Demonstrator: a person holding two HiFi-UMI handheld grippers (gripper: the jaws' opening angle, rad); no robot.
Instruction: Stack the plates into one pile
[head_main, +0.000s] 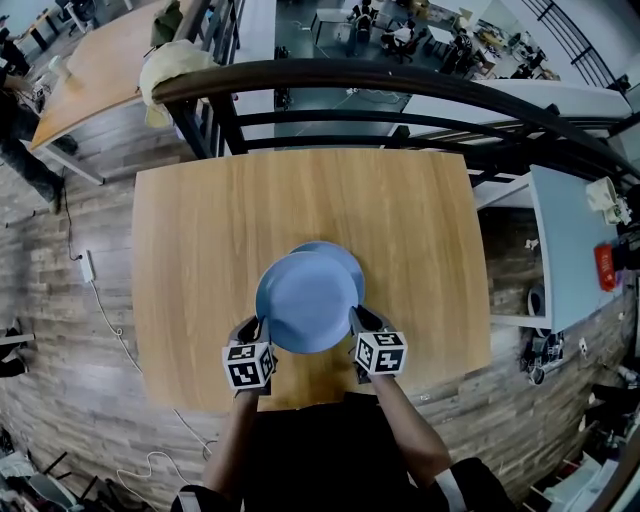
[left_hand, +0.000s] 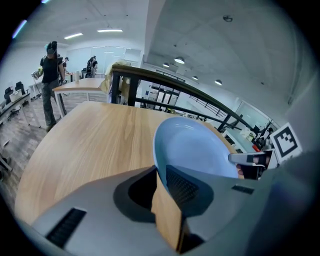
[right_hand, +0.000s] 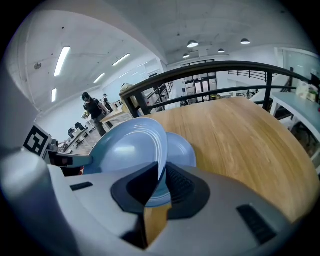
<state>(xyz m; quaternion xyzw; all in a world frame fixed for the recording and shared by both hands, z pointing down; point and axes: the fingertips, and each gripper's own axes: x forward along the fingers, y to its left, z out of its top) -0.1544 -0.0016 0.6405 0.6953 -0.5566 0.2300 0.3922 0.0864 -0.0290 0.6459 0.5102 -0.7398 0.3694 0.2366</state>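
Observation:
I hold a blue plate (head_main: 305, 300) between both grippers, just above the wooden table (head_main: 200, 230). My left gripper (head_main: 255, 328) is shut on its left rim, and my right gripper (head_main: 360, 320) is shut on its right rim. A second blue plate (head_main: 337, 252) lies on the table, half hidden under the far right side of the held one. In the left gripper view the held plate (left_hand: 195, 145) stands edge-on between the jaws of the left gripper (left_hand: 159, 175). The right gripper view shows the held plate (right_hand: 130, 150) over the lower plate (right_hand: 181, 150), with the right gripper (right_hand: 159, 175) clamped on the rim.
A dark railing (head_main: 400, 85) runs behind the table's far edge. A white side table (head_main: 570, 240) with small items stands to the right. A power strip and cable (head_main: 88, 265) lie on the brick floor at the left. A person (left_hand: 50, 75) stands far off.

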